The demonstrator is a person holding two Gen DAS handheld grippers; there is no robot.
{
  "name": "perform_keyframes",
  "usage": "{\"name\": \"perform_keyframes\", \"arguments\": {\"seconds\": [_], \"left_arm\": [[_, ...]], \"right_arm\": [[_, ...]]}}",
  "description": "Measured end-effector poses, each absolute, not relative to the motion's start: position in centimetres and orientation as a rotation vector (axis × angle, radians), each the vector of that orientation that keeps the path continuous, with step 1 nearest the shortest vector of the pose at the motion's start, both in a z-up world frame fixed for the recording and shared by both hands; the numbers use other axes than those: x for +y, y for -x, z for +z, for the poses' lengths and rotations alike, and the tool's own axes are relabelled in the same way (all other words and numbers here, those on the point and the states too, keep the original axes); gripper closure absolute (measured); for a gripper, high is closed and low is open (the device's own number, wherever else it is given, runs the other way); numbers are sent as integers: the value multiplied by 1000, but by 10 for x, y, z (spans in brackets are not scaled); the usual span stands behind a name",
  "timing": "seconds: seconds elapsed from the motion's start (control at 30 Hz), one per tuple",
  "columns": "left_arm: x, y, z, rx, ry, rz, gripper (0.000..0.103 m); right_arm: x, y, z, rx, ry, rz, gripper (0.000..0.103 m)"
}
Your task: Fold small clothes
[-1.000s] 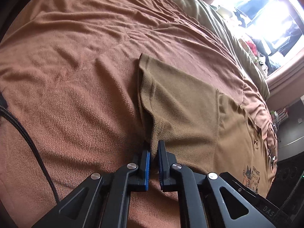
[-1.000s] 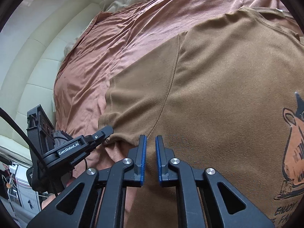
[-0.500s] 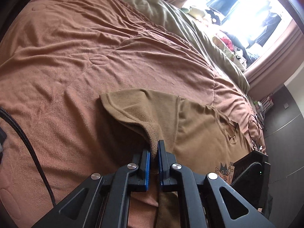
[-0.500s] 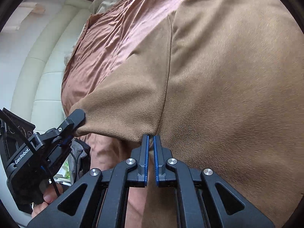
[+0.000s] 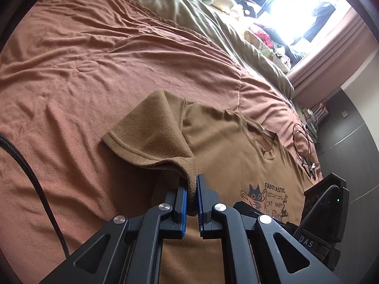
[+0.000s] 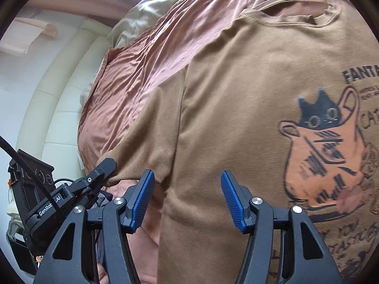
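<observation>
- Since the earlier frame: right gripper (image 6: 187,198) has let go of the shirt's side edge, its jaws opening, cloth beneath them but unpressed; sleeve (image 5: 151,130) lifted higher off the bedspread (image 5: 83,71).
- T-shirt (image 5: 227,146): brown, flat on the bedspread, print side up, collar toward the window end, hem toward the cameras.
- Print (image 6: 327,151): black cat in an orange bag, "FANTASTIC" lettering.
- Left gripper (image 5: 192,194): clamped on the sleeve hem.

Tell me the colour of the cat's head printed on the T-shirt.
Black, on the cat print of the brown T-shirt; clearest in the right wrist view.
</observation>
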State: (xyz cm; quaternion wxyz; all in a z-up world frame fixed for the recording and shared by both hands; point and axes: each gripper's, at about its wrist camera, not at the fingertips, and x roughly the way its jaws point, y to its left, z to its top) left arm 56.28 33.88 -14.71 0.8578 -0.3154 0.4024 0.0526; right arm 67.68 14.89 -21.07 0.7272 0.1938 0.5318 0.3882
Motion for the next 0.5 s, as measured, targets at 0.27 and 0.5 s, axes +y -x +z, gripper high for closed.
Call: {"name": "perform_keyframes", "arguments": {"seconds": [0.27, 0.5], "left_arm": [[305, -571, -162, 890, 674, 29, 95], [298, -564, -178, 936, 715, 1, 59]], "right_arm": [[124, -669, -197, 1154, -433, 814, 46], [117, -663, -188, 1143, -392, 791, 46]]}}
